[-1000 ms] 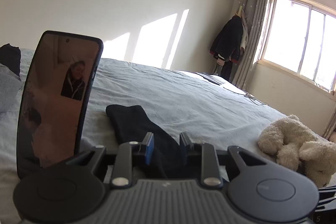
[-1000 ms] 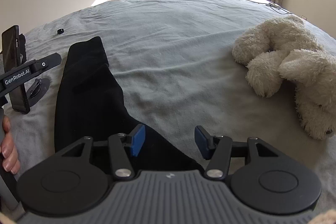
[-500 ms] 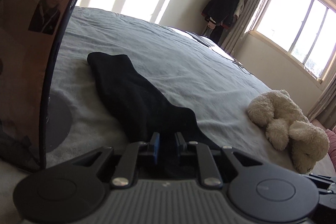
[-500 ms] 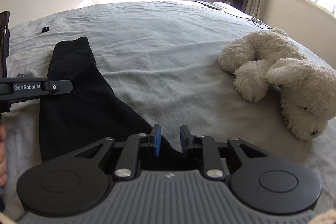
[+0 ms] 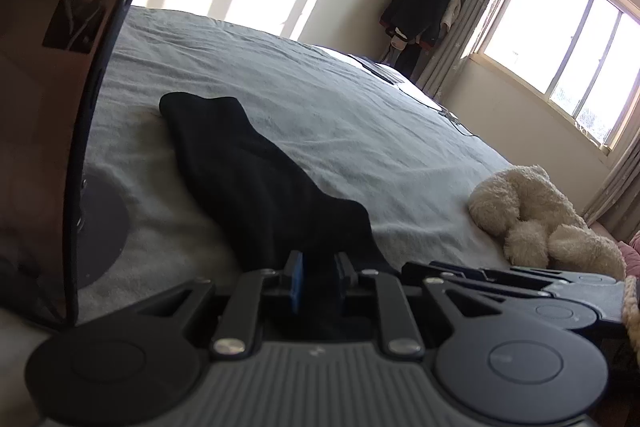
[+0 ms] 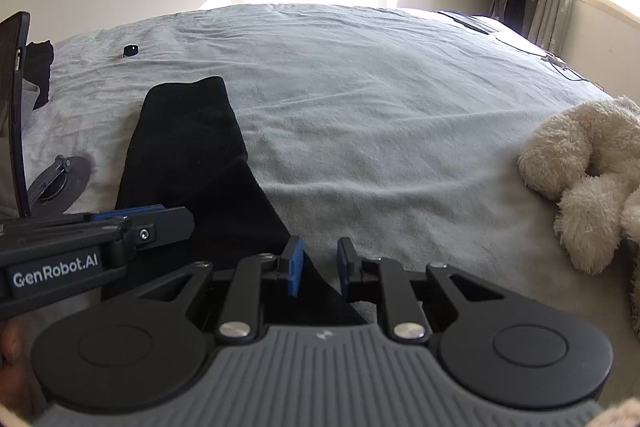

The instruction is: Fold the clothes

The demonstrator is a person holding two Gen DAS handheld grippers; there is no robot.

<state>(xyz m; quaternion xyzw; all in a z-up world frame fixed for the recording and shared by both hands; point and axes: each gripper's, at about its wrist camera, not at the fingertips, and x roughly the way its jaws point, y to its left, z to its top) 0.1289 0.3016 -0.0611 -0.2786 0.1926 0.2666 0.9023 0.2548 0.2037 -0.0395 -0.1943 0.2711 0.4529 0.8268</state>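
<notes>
A: What is different from a second ago?

B: Both pairs of tongs have narrowed at the near end of the black garment [image 6: 188,163], which lies stretched out on the grey bed [image 6: 380,99]. The right tongs [image 6: 318,263] were spread wide; now they are closing, with the cloth's near corner between the pads. The left tongs [image 5: 318,277] were already narrow and now pinch dark cloth.

A: And the right hand?

B: It has slid in beside the left, so the two grips sit close together.

A: Meaning?

B: I judge the near edge is nearly secured, ready to be carried toward the far end.
</notes>
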